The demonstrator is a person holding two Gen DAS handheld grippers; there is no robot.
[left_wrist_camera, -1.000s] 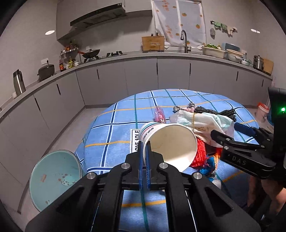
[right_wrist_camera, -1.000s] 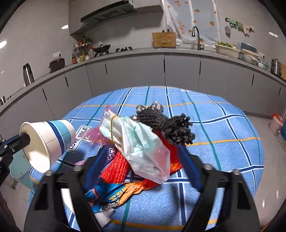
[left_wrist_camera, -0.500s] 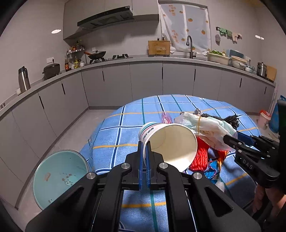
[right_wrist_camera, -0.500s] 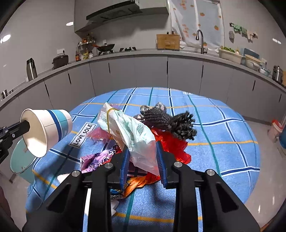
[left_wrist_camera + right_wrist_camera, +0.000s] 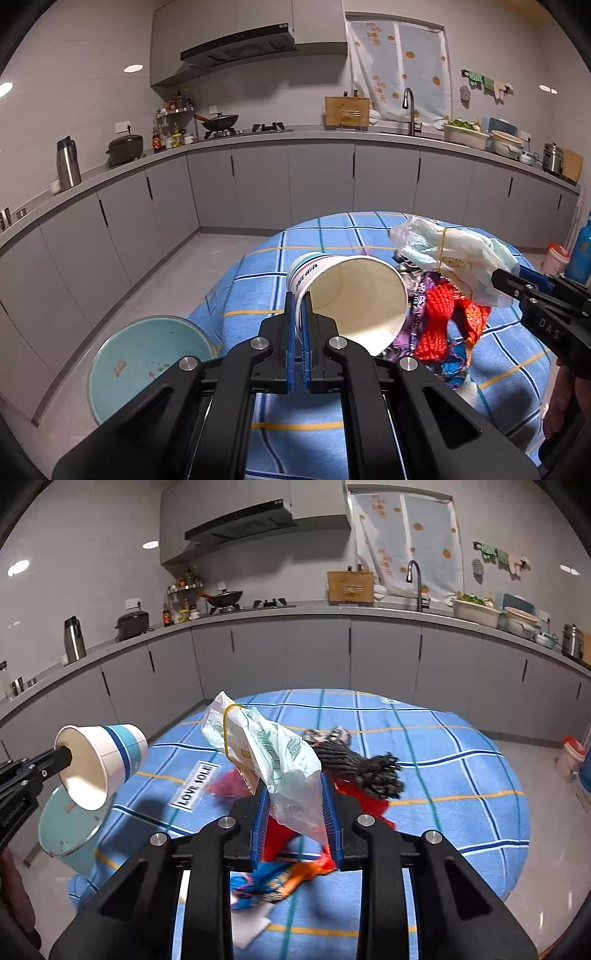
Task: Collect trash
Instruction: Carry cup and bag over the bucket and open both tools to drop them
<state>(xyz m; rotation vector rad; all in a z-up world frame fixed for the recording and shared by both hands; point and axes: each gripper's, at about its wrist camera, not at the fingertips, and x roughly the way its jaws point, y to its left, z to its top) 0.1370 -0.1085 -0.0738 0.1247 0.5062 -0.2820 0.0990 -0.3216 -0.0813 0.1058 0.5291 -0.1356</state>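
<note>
In a grey kitchen, my left gripper (image 5: 300,317) is clamped tight on the rim of a white paper cup (image 5: 347,295) with blue bands, tipped on its side above the blue checked tablecloth (image 5: 443,760); the cup's print is too small to read. A strip on the cloth reads "LOVE SOLE" (image 5: 195,784). My right gripper (image 5: 295,812), marked "DAS" in the left view, grips a pale plastic bag (image 5: 273,753) bound with a yellow band. A second ago those jaws stood wide around the trash pile (image 5: 354,775); the bag now hangs lifted clear of it. A teal bin (image 5: 147,362) stands open on the floor beside the table.
</note>
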